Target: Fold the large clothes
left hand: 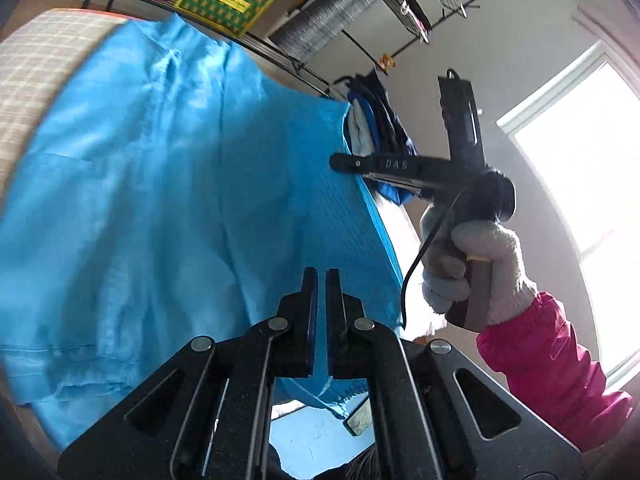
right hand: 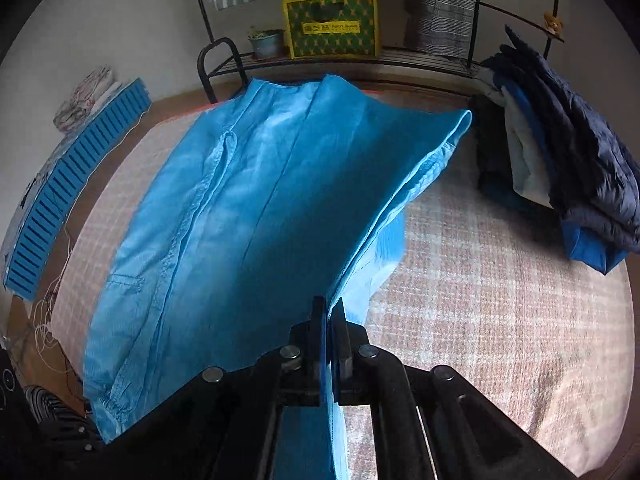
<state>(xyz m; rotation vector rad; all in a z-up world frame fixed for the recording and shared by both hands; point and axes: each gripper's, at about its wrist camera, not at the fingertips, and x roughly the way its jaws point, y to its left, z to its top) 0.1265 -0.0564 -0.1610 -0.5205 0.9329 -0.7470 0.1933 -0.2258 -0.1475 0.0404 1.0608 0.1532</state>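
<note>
A large bright blue garment (left hand: 160, 180) lies lengthwise on a checked pink-and-white cover (left hand: 44, 64), its near side lifted off the surface. My left gripper (left hand: 322, 276) is shut on the garment's near edge, and cloth hangs below the fingers. In the left wrist view my right gripper (left hand: 334, 162) is held by a gloved hand (left hand: 480, 256) with a pink sleeve, and pinches the garment's right edge. In the right wrist view the right gripper (right hand: 328, 304) is shut on a raised fold of the blue garment (right hand: 240, 220), which runs taut between its fingers.
A pile of dark blue and white clothes (right hand: 580, 160) sits at the cover's right side. A black wire shelf behind holds a yellow-green box (right hand: 332, 24) and a small pot (right hand: 266, 42). A blue slatted panel (right hand: 72, 184) lies left. The checked cover (right hand: 480, 300) shows bare on the right.
</note>
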